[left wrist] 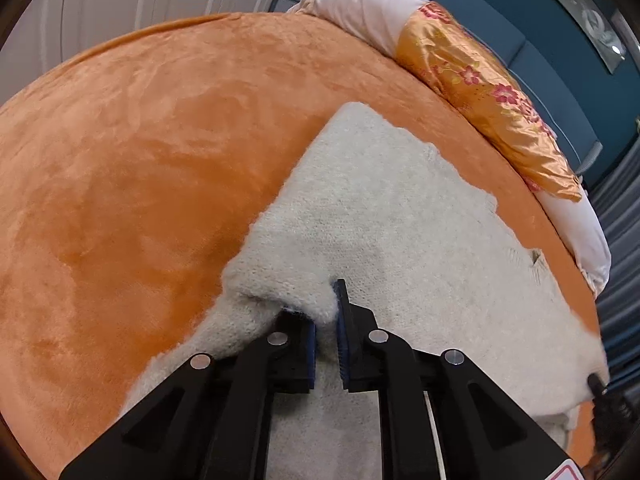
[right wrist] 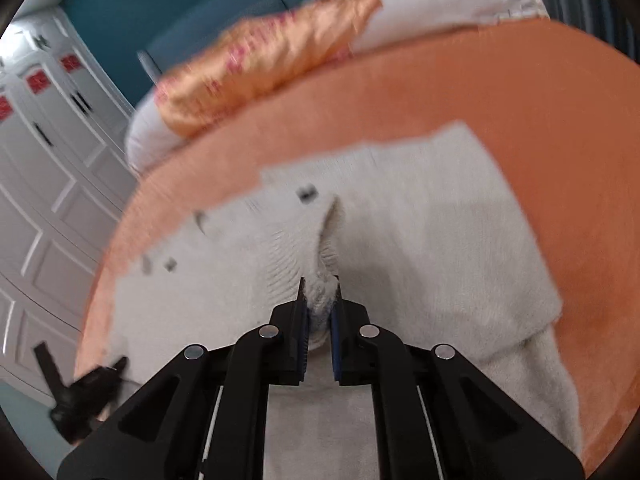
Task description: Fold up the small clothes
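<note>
A cream knitted sweater (left wrist: 380,208) lies spread on an orange plush bed cover (left wrist: 140,140). My left gripper (left wrist: 326,304) is shut on a bunched fold of the sweater near its left side, where a sleeve trails toward the lower left. In the right wrist view, which is blurred, the same sweater (right wrist: 420,208) shows small dark buttons along its left part. My right gripper (right wrist: 320,292) is shut on a pinched ridge of the ribbed knit. The other gripper shows as a dark shape (right wrist: 84,392) at the lower left of that view and another (left wrist: 600,388) at the right edge of the left wrist view.
A rolled white quilt with an orange floral satin band (left wrist: 480,80) lies along the far edge of the bed. Behind it is a blue padded headboard (left wrist: 540,32). White wardrobe doors (right wrist: 48,160) stand to the left in the right wrist view.
</note>
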The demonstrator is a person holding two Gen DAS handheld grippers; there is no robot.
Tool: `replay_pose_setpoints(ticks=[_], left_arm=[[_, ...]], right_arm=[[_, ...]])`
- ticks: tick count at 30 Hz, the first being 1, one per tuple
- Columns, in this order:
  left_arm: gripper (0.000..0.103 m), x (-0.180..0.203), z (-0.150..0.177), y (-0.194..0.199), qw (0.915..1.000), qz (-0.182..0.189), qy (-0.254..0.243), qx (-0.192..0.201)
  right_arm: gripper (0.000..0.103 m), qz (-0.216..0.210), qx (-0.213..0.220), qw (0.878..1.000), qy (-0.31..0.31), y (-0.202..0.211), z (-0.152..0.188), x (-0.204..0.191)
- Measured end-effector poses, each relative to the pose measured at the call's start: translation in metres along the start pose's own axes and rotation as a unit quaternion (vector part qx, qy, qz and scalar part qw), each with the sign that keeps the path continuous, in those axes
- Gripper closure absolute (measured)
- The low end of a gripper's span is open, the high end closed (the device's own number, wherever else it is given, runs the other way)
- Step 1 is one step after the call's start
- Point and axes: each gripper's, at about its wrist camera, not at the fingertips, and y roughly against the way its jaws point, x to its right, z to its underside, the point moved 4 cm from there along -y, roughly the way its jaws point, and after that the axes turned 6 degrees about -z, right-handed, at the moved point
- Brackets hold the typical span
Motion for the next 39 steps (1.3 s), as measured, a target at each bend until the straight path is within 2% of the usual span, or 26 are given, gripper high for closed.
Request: replay_pose_setpoints(ticks=[1, 3, 4, 8, 11, 13, 14, 16, 17, 19, 23, 25, 26, 27, 29, 30, 32, 34, 35, 36, 38, 39], left_arm=[[0.091, 0.001, 0.001, -0.001, 1.0, 0.0, -0.006, 0.008], [0.091, 0.003, 0.003, -0.001, 0.9997, 0.0, -0.014, 0.021], [0.091, 0.003, 0.003, 0.0, 0.9996, 0.001, -0.014, 0.023], [0.091, 0.002, 0.005, -0.001, 0.9993, 0.009, -0.012, 0.036], [0.09, 0.002, 0.005, -0.002, 0.999, 0.012, -0.011, 0.041], [0.09, 0.001, 0.007, -0.001, 0.9989, 0.015, -0.01, 0.044], [0.09, 0.0, 0.007, -0.001, 0.9988, 0.017, -0.008, 0.045], [0.09, -0.001, 0.007, -0.001, 0.9987, 0.021, -0.006, 0.046], [0.09, -0.001, 0.007, -0.002, 0.9987, 0.022, -0.005, 0.046], [0.09, -0.001, 0.007, -0.001, 0.9986, 0.025, -0.003, 0.047], [0.09, -0.002, 0.008, -0.002, 0.9982, 0.029, -0.002, 0.052], [0.09, -0.001, 0.009, -0.003, 0.998, 0.027, -0.005, 0.056], [0.09, -0.002, 0.01, -0.003, 0.998, 0.029, -0.005, 0.057], [0.09, -0.002, 0.01, -0.004, 0.9979, 0.032, -0.003, 0.057], [0.09, -0.003, 0.01, -0.005, 0.9977, 0.036, -0.001, 0.058], [0.09, -0.003, 0.01, -0.005, 0.9976, 0.037, 0.0, 0.059], [0.09, -0.004, 0.01, -0.005, 0.9974, 0.037, 0.0, 0.061], [0.09, -0.004, 0.011, -0.005, 0.9973, 0.038, 0.0, 0.062], [0.09, -0.003, 0.011, -0.005, 0.9973, 0.038, -0.001, 0.062], [0.09, -0.003, 0.011, -0.005, 0.9974, 0.037, -0.001, 0.062], [0.09, -0.003, 0.011, -0.005, 0.9974, 0.036, -0.002, 0.062], [0.09, -0.004, 0.011, -0.005, 0.9974, 0.037, -0.002, 0.062]], right_arm=[[0.095, 0.006, -0.004, 1.0, 0.005, -0.003, 0.002, 0.003], [0.095, 0.039, -0.059, 0.997, 0.008, -0.032, 0.021, 0.021], [0.095, 0.035, -0.06, 0.998, 0.01, -0.037, 0.028, 0.025], [0.093, 0.033, -0.041, 0.999, -0.001, -0.012, 0.024, 0.017], [0.09, 0.071, 0.034, 0.997, 0.013, 0.023, 0.012, 0.003], [0.082, 0.042, 0.05, 0.997, 0.038, 0.026, 0.003, -0.022], [0.079, 0.028, 0.041, 0.997, 0.06, 0.022, 0.001, -0.041], [0.067, -0.01, -0.014, 0.992, 0.127, -0.001, 0.003, -0.086], [0.065, -0.035, -0.042, 0.985, 0.165, -0.02, 0.006, -0.112], [0.062, -0.066, -0.071, 0.974, 0.203, -0.046, 0.011, -0.143], [0.062, -0.068, -0.115, 0.957, 0.258, -0.109, 0.016, -0.188], [0.054, -0.064, -0.142, 0.95, 0.27, -0.137, 0.019, -0.202], [0.054, -0.061, -0.157, 0.947, 0.273, -0.144, 0.025, -0.203], [0.054, -0.052, -0.176, 0.943, 0.278, -0.154, 0.034, -0.201], [0.082, -0.032, -0.192, 0.934, 0.3, -0.173, 0.042, -0.203], [0.1, -0.033, -0.187, 0.929, 0.316, -0.174, 0.045, -0.206], [0.101, -0.046, -0.168, 0.932, 0.319, -0.166, 0.037, -0.213], [0.101, -0.061, -0.124, 0.944, 0.299, -0.15, 0.017, -0.213], [0.101, -0.065, -0.116, 0.949, 0.284, -0.148, 0.011, -0.208], [0.101, -0.056, -0.123, 0.954, 0.266, -0.156, 0.009, -0.195], [0.101, -0.017, -0.179, 0.947, 0.265, -0.185, 0.022, -0.174], [0.099, -0.02, -0.179, 0.946, 0.268, -0.188, 0.026, -0.17]])
